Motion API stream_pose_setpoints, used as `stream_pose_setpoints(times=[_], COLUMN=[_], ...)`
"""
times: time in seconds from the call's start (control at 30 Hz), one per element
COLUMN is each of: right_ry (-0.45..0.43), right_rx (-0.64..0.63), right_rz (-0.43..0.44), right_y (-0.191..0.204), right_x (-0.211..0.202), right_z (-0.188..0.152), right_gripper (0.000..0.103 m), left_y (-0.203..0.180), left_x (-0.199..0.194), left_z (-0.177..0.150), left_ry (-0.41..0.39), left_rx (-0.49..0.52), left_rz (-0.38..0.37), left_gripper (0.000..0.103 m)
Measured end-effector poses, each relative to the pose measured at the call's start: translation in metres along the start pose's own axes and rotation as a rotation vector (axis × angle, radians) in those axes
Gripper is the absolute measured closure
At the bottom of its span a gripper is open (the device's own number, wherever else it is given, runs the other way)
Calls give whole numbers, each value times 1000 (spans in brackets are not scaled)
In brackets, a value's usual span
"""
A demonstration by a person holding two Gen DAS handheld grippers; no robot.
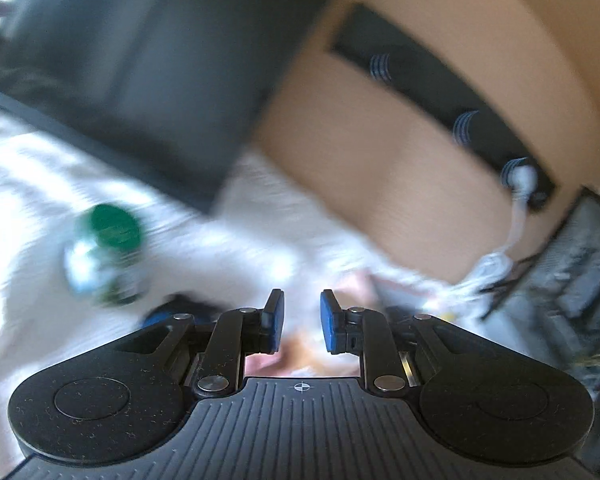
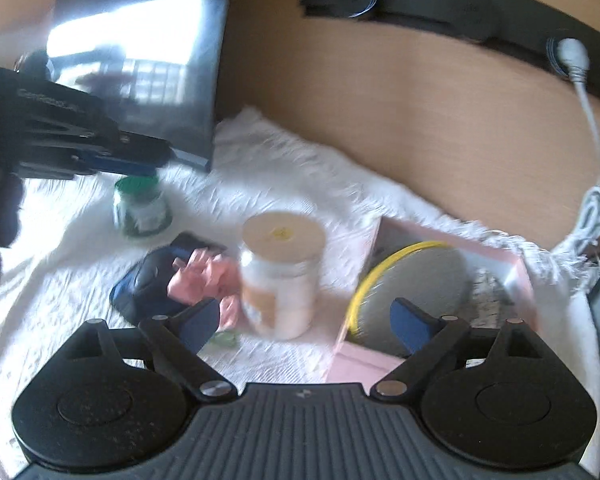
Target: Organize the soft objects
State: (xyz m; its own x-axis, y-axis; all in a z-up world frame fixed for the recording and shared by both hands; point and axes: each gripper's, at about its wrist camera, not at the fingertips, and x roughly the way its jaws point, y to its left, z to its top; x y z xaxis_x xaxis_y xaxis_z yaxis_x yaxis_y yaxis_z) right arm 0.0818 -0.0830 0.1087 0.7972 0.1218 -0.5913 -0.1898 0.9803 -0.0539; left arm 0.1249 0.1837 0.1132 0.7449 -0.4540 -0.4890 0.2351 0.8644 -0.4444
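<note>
Right gripper (image 2: 304, 322) hangs with fingers wide apart, empty; left gripper (image 1: 302, 322) fingers narrowly parted, gripping nothing. Pink cloth (image 2: 204, 278) lies crumpled against the tan-lidded jar (image 2: 282, 276) on the white-covered surface (image 2: 284, 168).

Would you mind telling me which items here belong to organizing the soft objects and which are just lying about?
For the job:
pink cloth
dark blue cloth
pink box

Lying about:
green-lidded jar
beige-lidded jar
white cable
yellow-rimmed disc inside the box
</note>
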Motion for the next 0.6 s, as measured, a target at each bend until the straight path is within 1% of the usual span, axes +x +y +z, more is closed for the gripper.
stream_pose_setpoints(times=[0.03,0.1,0.13,0.2,0.27,0.3,0.33,0.37,0.43,0.47,0.5,0.53,0.57,0.6], right_ry=[-15,-58,-53,20,105,134,157,173,206,231,249,266,269,250], right_rx=[-5,-4,-1,19,80,116,164,201,296,371,429,490,535,551], right_rz=[-18,-82,-114,-159,-154,-145,-146,-167,-190,-178,-160,-145,-140,-134], right_y=[1,-5,-11,-30,-57,-71,-87,-100,-129,-146,-158,-169,-175,-177], right_x=[-1,1,5,20,36,40,45,49,60,68,74,80,83,80], right_z=[0,7,12,22,25,23,21,18,13,10,8,6,6,9], right_gripper=[11,11,11,12,31,48,56,60,71,74,81,83,83,83], left_y=[8,23,31,42,47,48,48,48,47,47,46,46,46,46], left_x=[-1,-1,0,0,-3,-4,-3,-3,0,1,2,4,5,5], left_z=[-7,-21,-26,-36,-44,-48,-50,-52,-59,-60,-62,-63,-63,-63], left_ry=[11,36,51,66,62,61,62,66,76,84,91,96,99,97], left_rx=[0,-24,-54,-104,-134,-146,-156,-161,-160,-157,-154,-152,-148,-144], left_rz=[44,101,117,135,136,130,125,123,129,135,141,148,155,160], left_gripper=[81,81,81,81,81,81,81,81,81,81,81,81,81,81])
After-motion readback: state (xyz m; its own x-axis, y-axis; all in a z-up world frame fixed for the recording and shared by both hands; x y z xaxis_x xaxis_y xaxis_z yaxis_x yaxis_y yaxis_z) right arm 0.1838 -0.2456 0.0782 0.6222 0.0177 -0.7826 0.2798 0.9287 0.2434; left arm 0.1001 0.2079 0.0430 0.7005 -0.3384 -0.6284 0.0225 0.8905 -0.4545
